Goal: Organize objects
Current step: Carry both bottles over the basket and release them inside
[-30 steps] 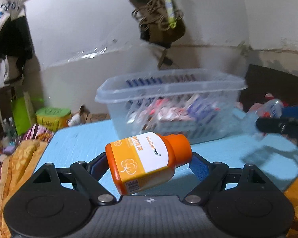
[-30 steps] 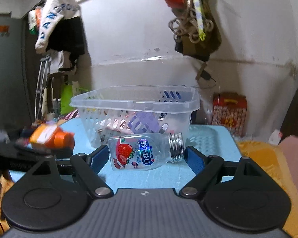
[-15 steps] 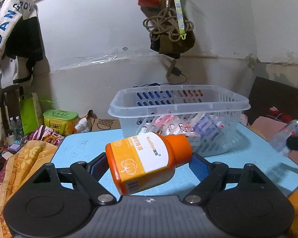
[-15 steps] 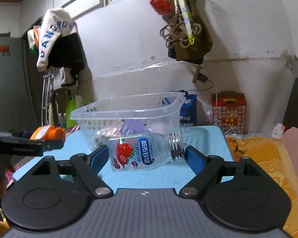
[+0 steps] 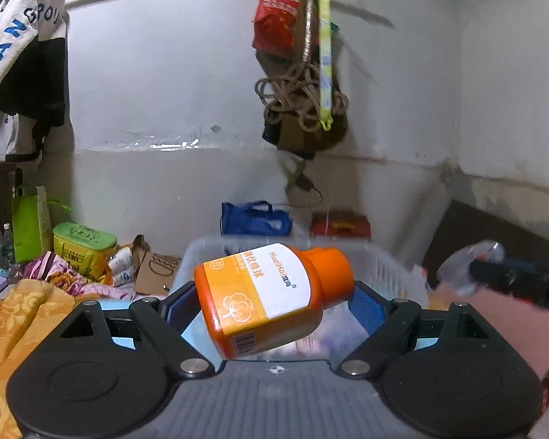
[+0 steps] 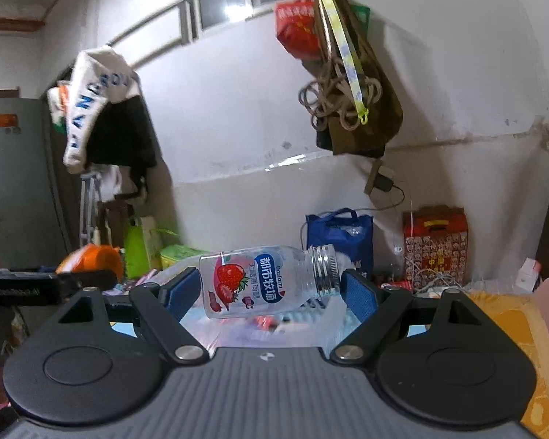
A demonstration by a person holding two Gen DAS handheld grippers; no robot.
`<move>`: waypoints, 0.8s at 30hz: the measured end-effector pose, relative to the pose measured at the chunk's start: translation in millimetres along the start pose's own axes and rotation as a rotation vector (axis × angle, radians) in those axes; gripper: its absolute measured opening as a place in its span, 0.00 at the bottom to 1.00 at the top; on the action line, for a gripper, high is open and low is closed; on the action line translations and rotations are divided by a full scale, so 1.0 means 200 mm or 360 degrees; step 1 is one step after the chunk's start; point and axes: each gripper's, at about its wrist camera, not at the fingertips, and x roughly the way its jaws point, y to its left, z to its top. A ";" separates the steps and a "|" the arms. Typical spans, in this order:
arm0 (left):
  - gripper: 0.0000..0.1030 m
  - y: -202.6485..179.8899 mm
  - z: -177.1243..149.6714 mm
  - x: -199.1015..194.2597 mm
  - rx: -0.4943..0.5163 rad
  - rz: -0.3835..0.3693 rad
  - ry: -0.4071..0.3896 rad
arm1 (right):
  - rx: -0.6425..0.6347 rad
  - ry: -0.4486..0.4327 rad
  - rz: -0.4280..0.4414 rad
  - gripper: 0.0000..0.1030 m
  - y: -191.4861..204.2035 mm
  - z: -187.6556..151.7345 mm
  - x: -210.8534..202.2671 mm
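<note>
My left gripper [image 5: 271, 301] is shut on an orange bottle [image 5: 267, 292] with a white and yellow label, held sideways with its cap to the right. Behind and below it lies the clear plastic basket [image 5: 384, 267], blurred. My right gripper [image 6: 271, 292] is shut on a clear strawberry-label bottle [image 6: 260, 285] with a bare silver threaded neck, also held sideways. The basket [image 6: 329, 314] shows blurred under it, with colourful packets inside. In the right wrist view the left gripper [image 6: 36, 287] and its orange bottle [image 6: 91, 259] appear at the left. The left wrist view shows the clear bottle [image 5: 468, 267] at the right.
A blue bag [image 6: 340, 234] and a red gift box [image 6: 435, 245] stand by the far wall. A green box [image 5: 80, 243] sits at the left. An orange blanket [image 5: 14, 322] lies at the left. A brown bag with rope [image 5: 303, 117] hangs above.
Both grippers have risen with their bottles. The basket and the blue table have dropped low in both views, and the basket now lies beneath the fingers.
</note>
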 end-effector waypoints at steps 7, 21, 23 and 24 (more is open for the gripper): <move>0.86 0.03 0.20 0.38 -0.0031 0.0090 0.0135 | -0.0116 0.0208 -0.0007 0.84 0.01 0.05 0.37; 1.00 0.06 0.08 0.45 0.0032 0.0262 0.0156 | -0.0123 0.0101 -0.0080 1.00 0.03 -0.01 0.31; 1.00 0.07 0.04 0.35 0.0038 0.0271 0.0109 | 0.0006 0.0057 -0.0065 1.00 0.02 -0.06 0.20; 1.00 0.08 0.01 0.29 0.0025 0.0264 0.0102 | 0.0060 0.0072 -0.0068 1.00 0.03 -0.09 0.15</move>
